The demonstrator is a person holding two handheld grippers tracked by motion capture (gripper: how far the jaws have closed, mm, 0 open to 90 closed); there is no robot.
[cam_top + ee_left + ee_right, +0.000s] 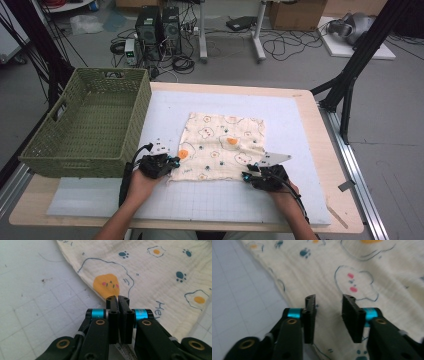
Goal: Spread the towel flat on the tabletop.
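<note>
A green woven basket [90, 125] stood on the left part of the table [325, 150], its near wall just left of the left gripper, and nothing could be seen inside it. The cloth [222, 145] lay spread flat on the pale gridded mat [210, 200] at the middle of the table, to the right of the basket. It was a cream, crinkled fabric printed with fried eggs, blue paw prints, outlined cloud shapes and orange blobs with small faces, and its near edge ran slightly uneven between the two grippers. The left gripper [172, 162] rested at the cloth's near left corner, held in a hand whose forearm came in from the near edge of the table. In the left gripper view its jaws stood pressed together with their tips at the cloth's edge beside an orange blob [106, 285]; whether fabric was pinched between them could not be told. The right gripper [249, 176] sat at the near right corner of the cloth, held likewise from the near side. In the right gripper view its jaws stood clearly apart above the cloth [329, 272], with a pink-cheeked cloud print [357, 282] just beyond them.
</note>
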